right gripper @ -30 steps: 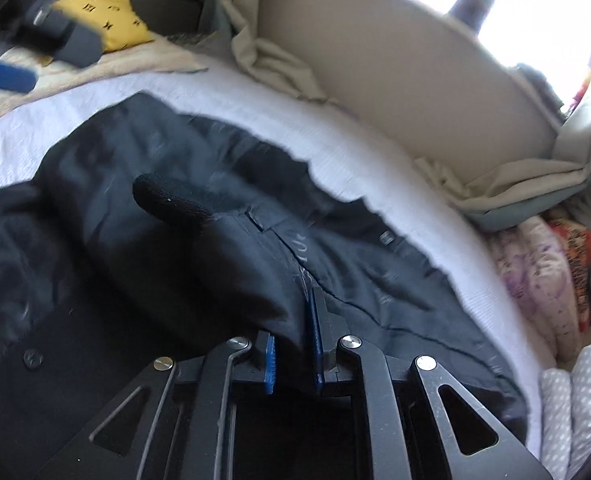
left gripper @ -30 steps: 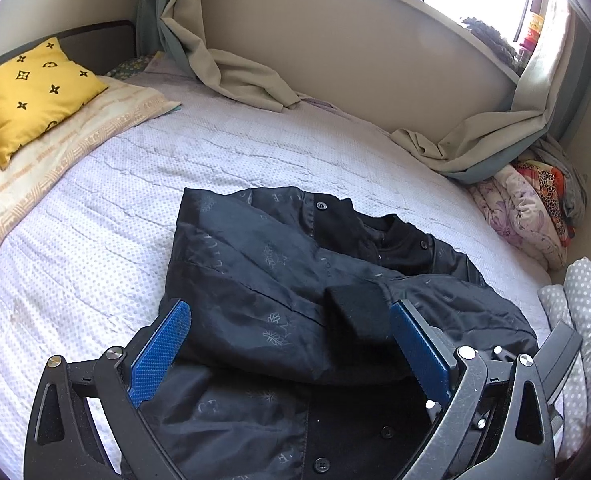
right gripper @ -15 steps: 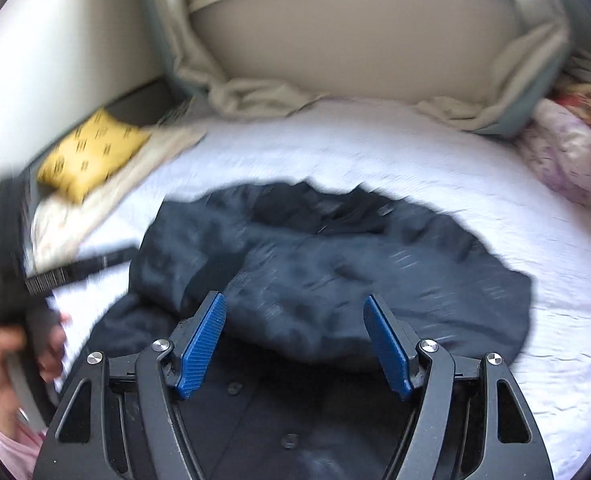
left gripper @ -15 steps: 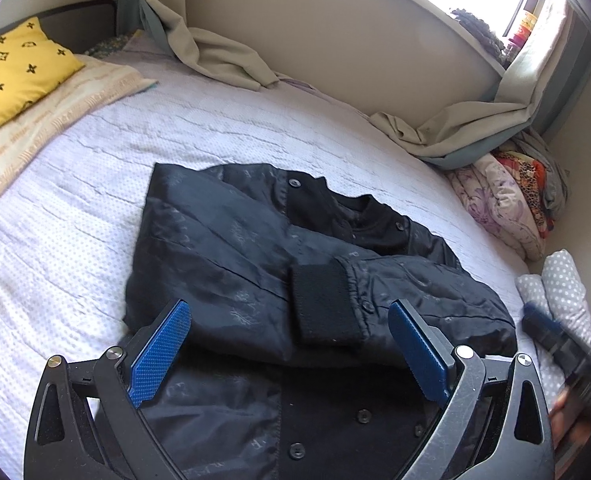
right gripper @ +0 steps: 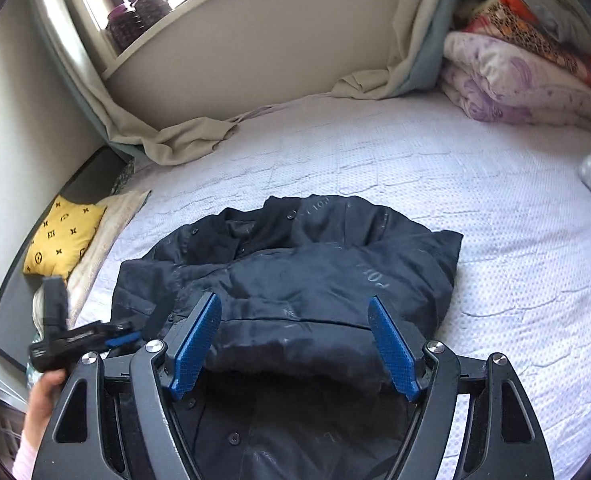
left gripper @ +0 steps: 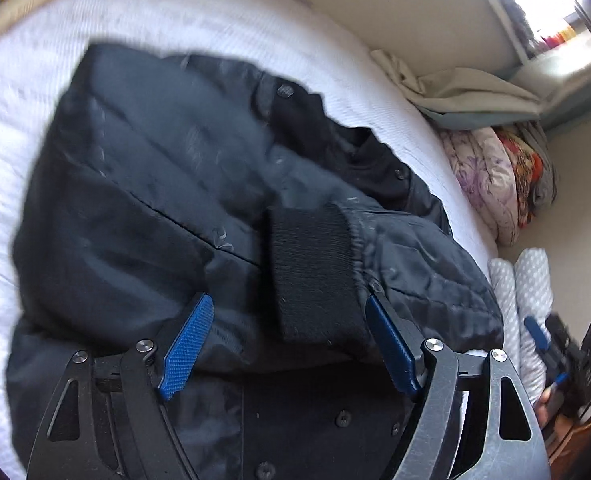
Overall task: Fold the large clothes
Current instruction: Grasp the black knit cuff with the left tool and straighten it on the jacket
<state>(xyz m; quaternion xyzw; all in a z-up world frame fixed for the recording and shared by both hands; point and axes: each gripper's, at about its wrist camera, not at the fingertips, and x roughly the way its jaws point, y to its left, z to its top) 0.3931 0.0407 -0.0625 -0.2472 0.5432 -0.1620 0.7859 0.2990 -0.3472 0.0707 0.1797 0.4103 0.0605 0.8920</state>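
Black jacket (left gripper: 167, 184) lies mid-bed (right gripper: 415, 168) with a ribbed cuff (left gripper: 315, 272) folded across it, straight ahead between the left gripper (left gripper: 287, 344) whose jaws, just narrowing, stand apart unclamped, while the right gripper (right gripper: 295, 344), just opening, hangs empty nearer the hem.

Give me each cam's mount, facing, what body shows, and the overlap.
Left wrist: on the left gripper, angled down close over the black jacket and its ribbed cuff; jaws have just been closing, pads not pressing; right gripper blurred at the right edge.
Right wrist: on the right gripper, open, higher, facing the bed toward the window wall; a hand lower left.
Shared: jacket, bed, folded quilts.
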